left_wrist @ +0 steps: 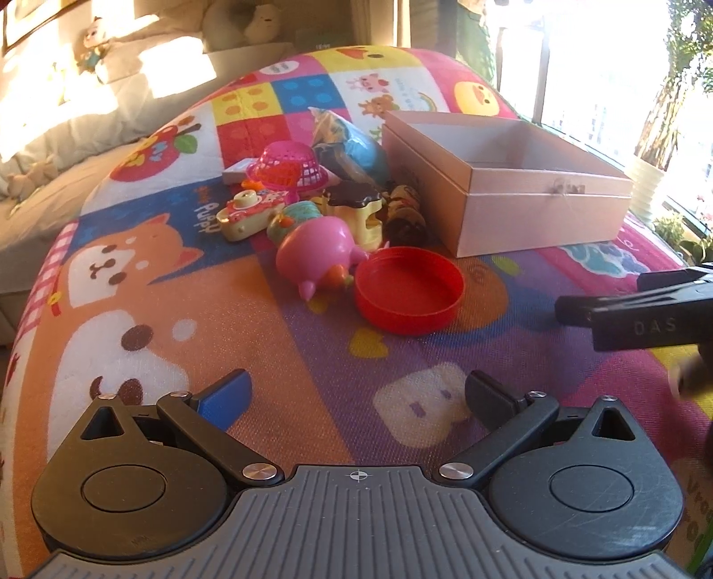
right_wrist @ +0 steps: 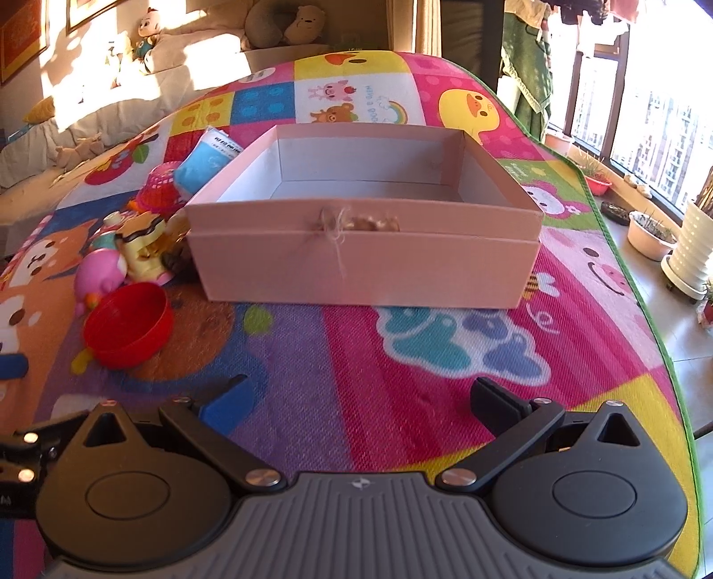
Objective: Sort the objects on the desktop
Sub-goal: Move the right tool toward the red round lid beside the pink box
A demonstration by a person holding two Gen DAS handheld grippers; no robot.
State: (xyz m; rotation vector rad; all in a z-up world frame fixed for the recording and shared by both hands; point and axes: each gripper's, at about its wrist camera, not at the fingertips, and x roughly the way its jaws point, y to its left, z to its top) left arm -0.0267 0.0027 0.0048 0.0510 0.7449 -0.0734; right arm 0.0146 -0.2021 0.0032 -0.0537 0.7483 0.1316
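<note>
From the left wrist, the left gripper [left_wrist: 356, 392] hangs with jaws apart and empty before the red lid [left_wrist: 409, 290] and toy pile [left_wrist: 312, 209]. From the right wrist, the right gripper [right_wrist: 358, 401], jaws apart, faces the pink box [right_wrist: 363, 262] on the play mat [right_wrist: 356, 356].

Bright, low sunlight across a pale sofa [right_wrist: 89, 111] at the back left, with plush toys [right_wrist: 307, 22] along its top and framed pictures [right_wrist: 22, 40] on the wall above. Tall windows [right_wrist: 659, 102] on the right, potted plants [right_wrist: 650, 231] lined along the sill and tiled floor [right_wrist: 686, 329]. Green cloth [right_wrist: 528, 75] hanging near the glass.
</note>
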